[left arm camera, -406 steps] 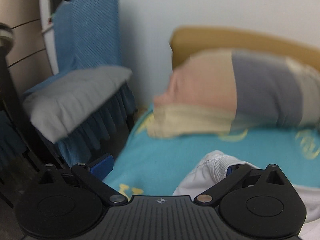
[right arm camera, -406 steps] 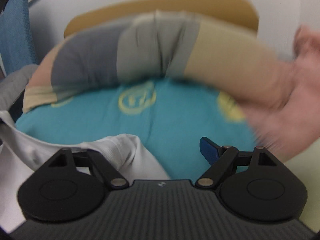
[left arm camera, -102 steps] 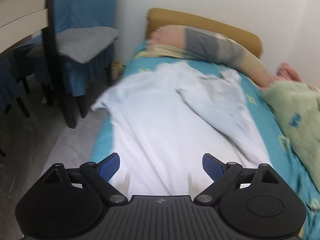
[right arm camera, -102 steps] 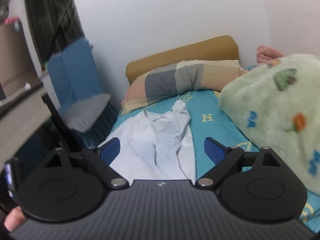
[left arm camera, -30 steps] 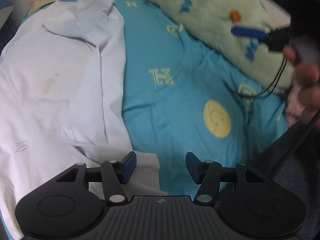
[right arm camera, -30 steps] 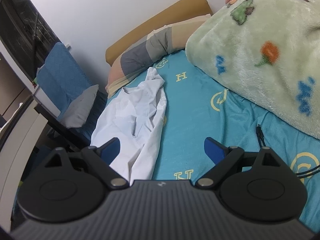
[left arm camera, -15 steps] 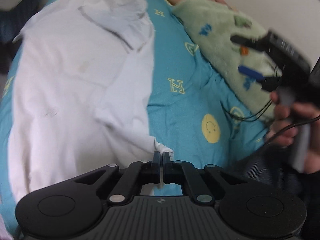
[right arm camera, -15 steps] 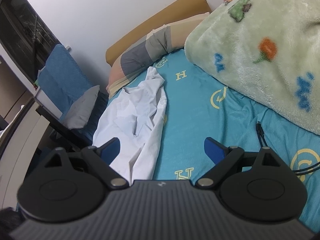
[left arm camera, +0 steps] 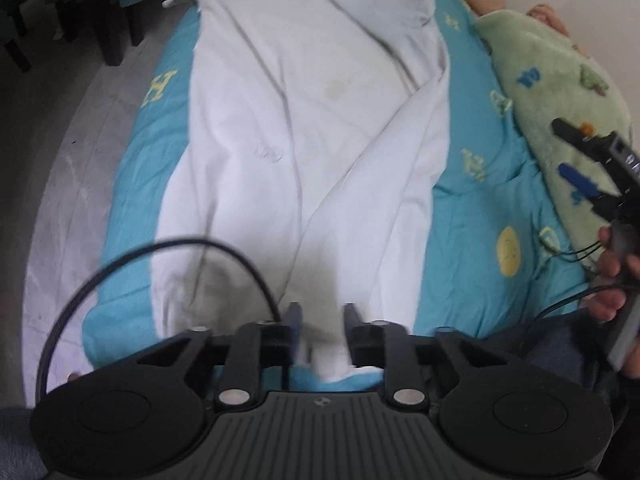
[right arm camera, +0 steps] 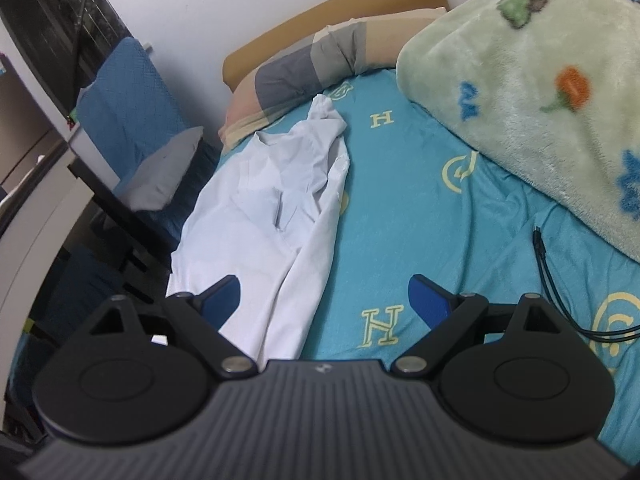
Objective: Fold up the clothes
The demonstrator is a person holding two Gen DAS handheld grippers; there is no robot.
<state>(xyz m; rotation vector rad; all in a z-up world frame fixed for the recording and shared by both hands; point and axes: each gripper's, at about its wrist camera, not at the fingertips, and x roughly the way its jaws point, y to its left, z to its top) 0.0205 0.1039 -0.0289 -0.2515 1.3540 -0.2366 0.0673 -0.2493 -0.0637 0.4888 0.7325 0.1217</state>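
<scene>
Since half a second ago, the left gripper (left arm camera: 320,322) has unclamped; its jaws are opening, with the shirt (left arm camera: 312,128) hem between them. That shirt lies lengthwise on the bed (left arm camera: 472,216). The right gripper (right arm camera: 324,292) hovers, spread wide, empty.

The shirt (left arm camera: 304,128) is thin white cloth, creased and matt. The bed sheet (right arm camera: 404,208) is smooth turquoise cloth. At right, the blanket (right arm camera: 532,80) is fuzzy green fleece. The left hand-held gripper (left arm camera: 319,326) is matt black plastic, ribbed, with shiny metal pins.
</scene>
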